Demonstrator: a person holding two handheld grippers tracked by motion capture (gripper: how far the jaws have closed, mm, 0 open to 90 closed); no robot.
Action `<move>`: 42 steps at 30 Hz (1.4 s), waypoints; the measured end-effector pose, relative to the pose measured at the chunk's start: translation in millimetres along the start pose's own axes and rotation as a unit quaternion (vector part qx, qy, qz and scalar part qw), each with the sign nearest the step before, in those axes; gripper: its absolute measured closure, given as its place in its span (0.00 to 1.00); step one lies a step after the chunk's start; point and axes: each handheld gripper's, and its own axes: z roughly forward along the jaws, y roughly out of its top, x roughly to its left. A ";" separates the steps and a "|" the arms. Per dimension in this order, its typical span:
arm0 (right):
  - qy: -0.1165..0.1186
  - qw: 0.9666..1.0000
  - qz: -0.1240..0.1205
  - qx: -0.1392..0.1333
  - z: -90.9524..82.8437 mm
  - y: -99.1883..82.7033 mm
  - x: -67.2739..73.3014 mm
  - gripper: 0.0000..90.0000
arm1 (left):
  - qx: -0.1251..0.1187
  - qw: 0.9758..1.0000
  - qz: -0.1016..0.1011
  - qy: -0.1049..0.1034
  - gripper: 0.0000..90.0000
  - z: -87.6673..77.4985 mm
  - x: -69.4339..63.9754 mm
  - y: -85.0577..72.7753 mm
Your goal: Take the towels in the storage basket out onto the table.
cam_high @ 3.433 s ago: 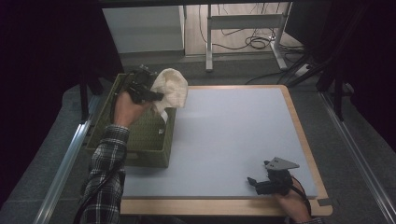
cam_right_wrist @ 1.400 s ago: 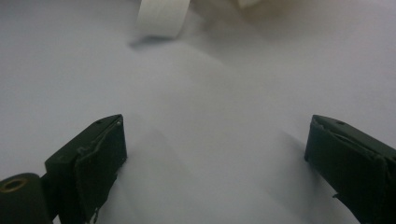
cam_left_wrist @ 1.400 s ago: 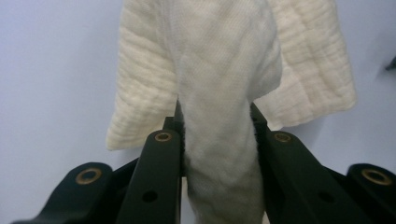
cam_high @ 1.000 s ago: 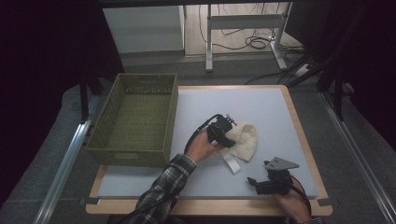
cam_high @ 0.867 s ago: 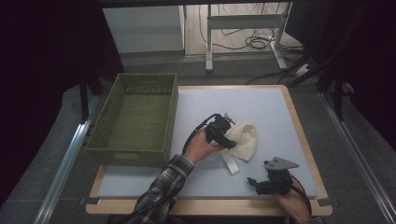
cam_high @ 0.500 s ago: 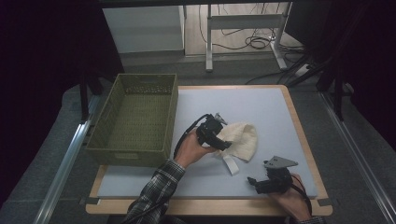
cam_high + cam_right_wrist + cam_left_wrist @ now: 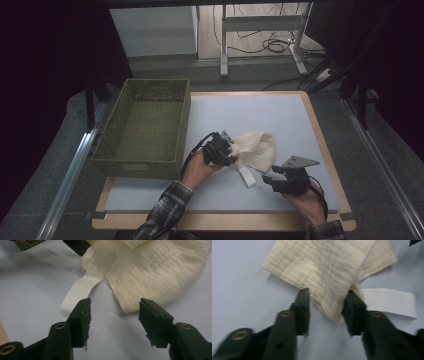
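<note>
The cream cloth [image 7: 256, 150] lies crumpled on the worktop [image 7: 280, 112] beside the basket [image 7: 145, 127]. The left claw [image 7: 328, 312], just closing, straddles a corner without a firm pinch. The right claw [image 7: 113, 315], also closing, stands part-open and empty. Risk: the corner slips free.

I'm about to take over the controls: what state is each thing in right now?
Cream cloth: crumpled on the mat, out of the basket, one corner between the left gripper's jaws.
White label strip: flat on the mat, attached at the cloth's edge.
Green basket: upright, empty.
Left gripper: jaws just closing around the cloth corner.
Right gripper: jaws apart, closing, nothing between them, short of the cloth.
</note>
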 end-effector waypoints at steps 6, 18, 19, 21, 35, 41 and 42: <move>0.010 1.000 -0.008 0.003 20.5 13.8 -0.4 0.55 | -0.027 0.999 -0.029 0.018 0.97 -6.8 13.6 -4.2; -0.051 0.997 -0.055 0.037 38.3 15.0 -16.8 0.94 | -0.060 0.994 -0.079 0.038 0.97 4.7 26.6 -13.4; -0.051 0.997 -0.055 0.037 38.3 15.0 -16.8 0.94 | -0.060 0.994 -0.079 0.038 0.97 4.7 26.6 -13.4; -0.056 0.996 -0.052 0.045 31.0 13.4 -22.0 0.95 | -0.061 0.994 -0.079 0.039 0.97 5.8 24.9 -13.5; -0.036 0.999 0.011 0.015 -16.1 7.7 -47.3 0.73 | -0.050 0.995 -0.071 0.046 0.95 5.6 27.0 -15.7; 0.005 0.999 -0.029 0.025 15.1 24.3 -11.7 0.58 | -0.052 0.995 -0.078 0.043 0.93 5.1 27.7 -16.4; 0.005 0.999 -0.029 0.025 15.1 24.3 -11.7 0.58 | -0.052 0.995 -0.078 0.043 0.93 5.1 27.7 -16.4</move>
